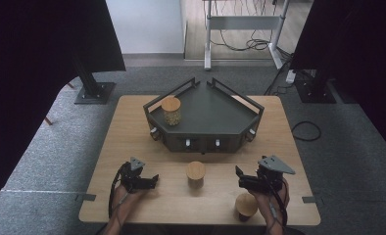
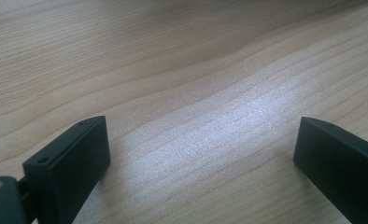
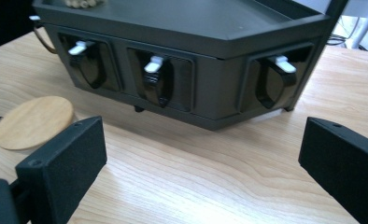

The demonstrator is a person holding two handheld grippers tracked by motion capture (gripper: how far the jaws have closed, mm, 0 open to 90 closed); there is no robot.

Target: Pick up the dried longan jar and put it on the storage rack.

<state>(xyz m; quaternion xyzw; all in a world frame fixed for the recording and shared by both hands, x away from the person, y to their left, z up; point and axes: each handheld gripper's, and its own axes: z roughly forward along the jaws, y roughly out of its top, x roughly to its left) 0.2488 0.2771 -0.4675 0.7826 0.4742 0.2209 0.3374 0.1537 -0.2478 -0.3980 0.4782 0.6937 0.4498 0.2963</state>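
Two grippers, high view: left gripper (image 1: 154, 180) and right gripper (image 1: 238, 176) sit low over the wooden table (image 1: 132, 132), jaws turned toward each other, nothing between either pair.
Middle jar, high view: a cork-lidded jar (image 1: 196, 174) stands upright between the two grippers, apart from both, a little nearer the right one.
Near jar, high view: a second jar (image 1: 246, 205) stands just behind the right gripper, beside the person's hand.
Tray, high view: a dark angular tray (image 1: 215, 117) lies beyond both grippers, and a third jar (image 1: 171, 110) stands upright in the corner on the left gripper's side.
Left gripper view: jaws spread wide, left gripper (image 2: 201, 154) empty, bare table (image 2: 182, 70) grain ahead and between them.
Right gripper view: right gripper (image 3: 201, 158) gapes wide too, holding nothing.
Tray front, right gripper view: straight ahead of the jaws, the tray (image 3: 210, 70) shows its white latches (image 3: 154, 63).
Lid, right gripper view: the middle jar (image 3: 34, 122) shows its round lid, just off the left-hand jaw, not touching it.
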